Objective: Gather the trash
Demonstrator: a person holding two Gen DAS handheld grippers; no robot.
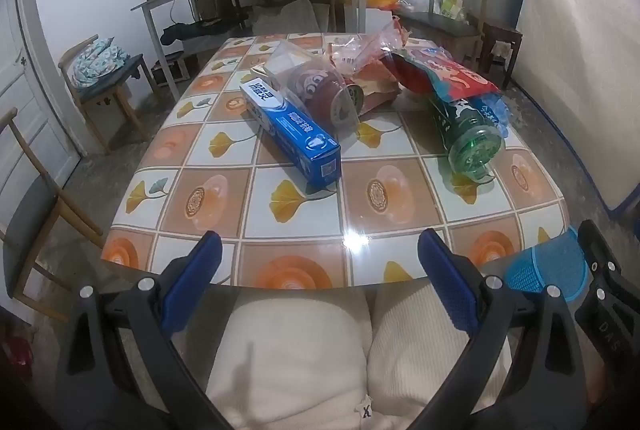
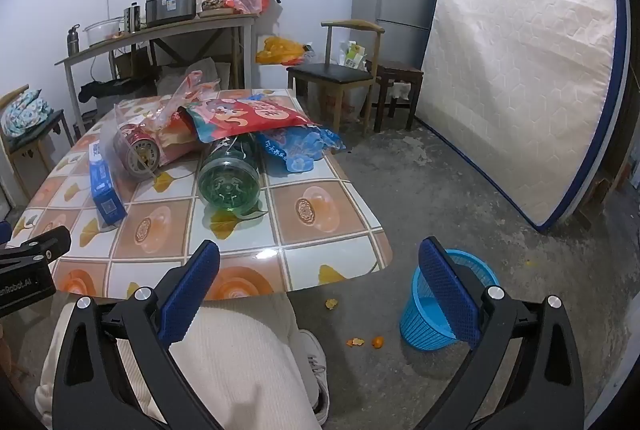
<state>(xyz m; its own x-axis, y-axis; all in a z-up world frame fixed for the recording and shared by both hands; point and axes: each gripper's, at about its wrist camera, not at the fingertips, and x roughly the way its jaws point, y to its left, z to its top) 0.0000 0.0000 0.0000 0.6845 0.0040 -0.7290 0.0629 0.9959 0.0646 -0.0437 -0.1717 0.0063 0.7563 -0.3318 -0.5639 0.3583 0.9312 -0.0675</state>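
One blue carton [image 1: 294,134], one green bottle [image 1: 470,146] and one can [image 2: 138,150] lie on the table [image 1: 256,214]. Left gripper [image 1: 320,254] and right gripper [image 2: 320,262] tilt downward, jaws wide, empty.

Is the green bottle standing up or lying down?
Lying down. The green bottle rests on its side on the table, its round bottom facing the camera.

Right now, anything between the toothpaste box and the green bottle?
Only bare tablecloth between the toothpaste box and the green bottle at their near ends; the wrapped can lies further back. Left wrist view shows it best.
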